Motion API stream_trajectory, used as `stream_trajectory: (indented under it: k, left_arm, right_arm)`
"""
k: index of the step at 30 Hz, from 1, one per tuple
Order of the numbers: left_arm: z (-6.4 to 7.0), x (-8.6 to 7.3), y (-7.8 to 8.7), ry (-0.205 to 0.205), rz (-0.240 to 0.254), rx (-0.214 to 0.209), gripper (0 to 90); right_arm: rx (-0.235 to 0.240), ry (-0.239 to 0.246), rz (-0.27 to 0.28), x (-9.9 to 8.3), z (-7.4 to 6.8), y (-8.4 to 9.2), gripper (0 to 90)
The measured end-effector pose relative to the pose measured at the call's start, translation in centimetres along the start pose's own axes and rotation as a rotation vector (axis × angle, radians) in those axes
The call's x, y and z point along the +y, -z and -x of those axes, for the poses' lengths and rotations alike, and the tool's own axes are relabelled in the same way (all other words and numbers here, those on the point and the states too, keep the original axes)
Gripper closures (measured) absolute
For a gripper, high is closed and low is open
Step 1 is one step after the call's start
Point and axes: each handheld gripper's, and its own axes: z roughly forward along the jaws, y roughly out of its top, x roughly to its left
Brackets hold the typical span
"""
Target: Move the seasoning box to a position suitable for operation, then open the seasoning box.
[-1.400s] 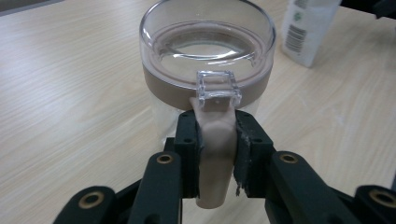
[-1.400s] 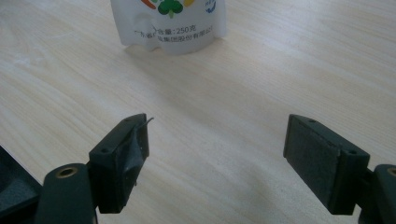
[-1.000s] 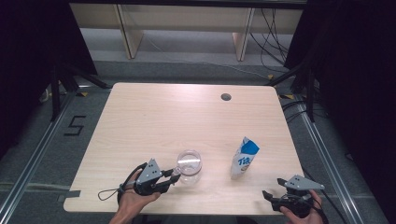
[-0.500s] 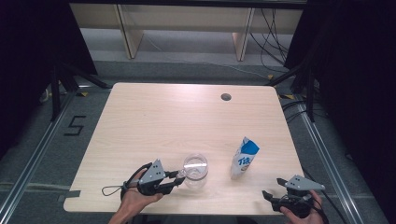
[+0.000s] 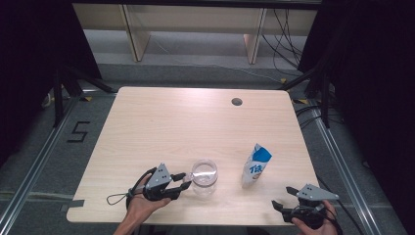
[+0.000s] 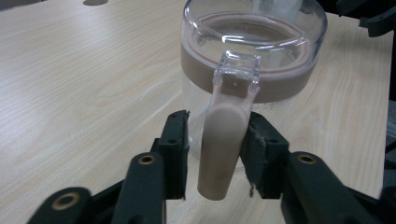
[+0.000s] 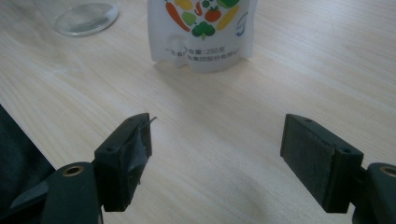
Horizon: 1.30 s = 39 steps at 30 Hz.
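Pale wood-grain worktop (image 5: 161, 127), rectangular, with a round cable hole (image 5: 237, 102) near its far edge; grey floor and dark curtains around it.

Item 1: clear glass mug (image 5: 204, 176), upright, near the front edge, left of centre. Beige band below its rim and a beige handle (image 6: 223, 140) with a clear block on top.

Item 2: left claw (image 5: 183, 180), held in the person's left hand (image 5: 142, 205), just left of the mug. In the left gripper view its jaws stand narrow on either side of the handle; one jaw touches it, the other shows a thin gap.

Item 3: white pouch (image 5: 255, 165) with blue top, upright, right of the mug and apart from it. Printed vegetables show in the right gripper view (image 7: 201, 32).

Item 4: right claw (image 5: 285, 198), at the front right corner, jaws wide apart, holding nothing, pointed toward the pouch, near but not touching.
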Motion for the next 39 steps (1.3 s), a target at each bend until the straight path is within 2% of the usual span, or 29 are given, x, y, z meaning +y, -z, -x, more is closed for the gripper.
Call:
stream_trajectory:
  k: [1,2,5,6,7,8,9,10,11,12,13,14,15,16,17,18,20,22,23,24,25,27,29,31,33,35,37,38,39]
  left_arm:
    - [0.2,0.0,0.1,0.022,0.005,0.011,57.2]
    - [0.1,0.0,0.3,0.015,0.006,0.006,54.2]
    - [0.3,0.0,0.9,0.039,0.020,0.011,48.2]
    - [0.5,0.0,1.1,0.056,0.024,0.022,45.2]
    - [0.5,0.0,1.2,0.065,0.029,0.023,42.4]
    - [0.7,-0.1,1.5,0.107,0.030,0.035,40.1]
    - [0.6,-0.1,1.6,0.104,0.033,0.028,38.6]
    - [0.7,-0.1,1.7,0.117,0.040,0.028,37.5]
    - [0.9,-0.2,1.9,0.132,0.039,0.038,37.0]
    - [0.9,-0.2,2.1,0.131,0.040,0.041,36.2]
    - [1.1,-0.2,2.3,0.151,0.030,0.054,35.2]
    - [1.0,-0.3,2.4,0.157,0.033,0.044,34.4]
    - [1.1,-0.4,2.5,0.182,0.029,0.058,33.4]
    - [1.0,-0.5,2.7,0.182,0.022,0.055,32.3]
    - [1.1,-0.6,2.8,0.223,0.017,0.060,31.5]
    - [1.1,-0.7,3.0,0.211,0.005,0.063,31.0]
    - [1.2,-0.9,3.2,0.230,0.010,0.068,29.9]
    - [1.1,-0.9,3.5,0.210,-0.001,0.070,29.6]
    - [1.2,-1.0,3.6,0.223,0.000,0.068,29.4]
    - [1.3,-1.0,3.7,0.244,0.008,0.079,29.4]
    - [1.3,-1.1,3.7,0.240,0.008,0.076,29.5]
    - [1.4,-1.1,3.9,0.231,0.007,0.079,29.5]
    - [1.5,-1.1,4.1,0.250,0.010,0.081,29.6]
    - [1.4,-1.0,4.2,0.230,0.018,0.076,29.6]
    - [1.6,-0.9,4.3,0.255,0.020,0.096,29.7]
    - [1.5,-0.7,4.5,0.240,0.022,0.099,30.1]
    - [1.5,-0.4,4.6,0.256,0.032,0.094,31.1]
    - [1.5,-0.3,4.6,0.246,0.036,0.086,32.0]
    - [1.5,-0.2,4.6,0.259,0.045,0.084,32.5]
  right_arm:
    - [-0.002,0.008,0.004,0.0,0.0,0.0,25.6]
    - [0.008,0.021,0.011,0.0,0.0,-0.1,25.7]
    - [0.008,0.002,0.002,0.0,-0.2,0.0,25.7]
    - [0.008,-0.034,-0.009,0.0,-0.6,0.1,25.7]
    - [0.010,0.002,0.005,0.1,-0.3,-0.1,25.7]
    - [0.015,0.007,0.011,0.1,-0.3,-0.1,25.7]
    - [0.012,0.018,0.016,0.1,-0.3,-0.2,25.8]
    - [0.011,0.017,0.018,0.1,-0.4,-0.2,25.9]
    - [0.031,0.007,0.013,0.1,-0.4,-0.2,25.9]
    - [0.039,0.006,0.011,0.1,-0.4,-0.2,26.0]
    - [0.022,0.008,0.015,0.1,-0.4,-0.2,25.9]
    - [0.018,0.015,0.020,0.1,-0.4,-0.2,25.9]
    - [0.022,0.008,0.015,0.1,-0.4,-0.2,25.9]
    - [0.021,0.011,0.017,0.1,-0.4,-0.2,26.0]
    - [0.015,0.014,0.018,0.1,-0.4,-0.2,26.0]
    - [0.017,0.006,0.016,0.1,-0.5,-0.2,26.0]
    - [0.012,0.018,0.017,0.1,-0.4,-0.2,26.0]
    - [0.011,0.018,0.017,0.1,-0.4,-0.2,26.0]
    - [0.017,-0.005,0.011,0.0,-0.6,-0.2,26.0]
    - [0.016,0.015,0.016,0.1,-0.4,-0.3,26.0]
    - [0.015,0.015,0.016,0.1,-0.4,-0.2,26.0]
    - [0.045,0.005,0.008,0.1,-0.4,-0.4,26.0]
    - [0.010,0.027,0.017,0.1,-0.4,-0.3,26.0]
    - [0.016,0.016,0.017,0.1,-0.5,-0.3,26.0]
    - [0.025,0.019,0.010,0.1,-0.5,-0.3,26.0]
    - [0.020,0.021,0.007,0.1,-0.5,-0.2,26.2]
    - [0.023,0.029,0.013,0.1,-0.5,-0.3,26.4]
    - [0.022,0.003,0.004,0.1,-0.8,-0.2,26.4]
    - [0.023,0.010,0.007,0.1,-0.8,-0.3,26.5]
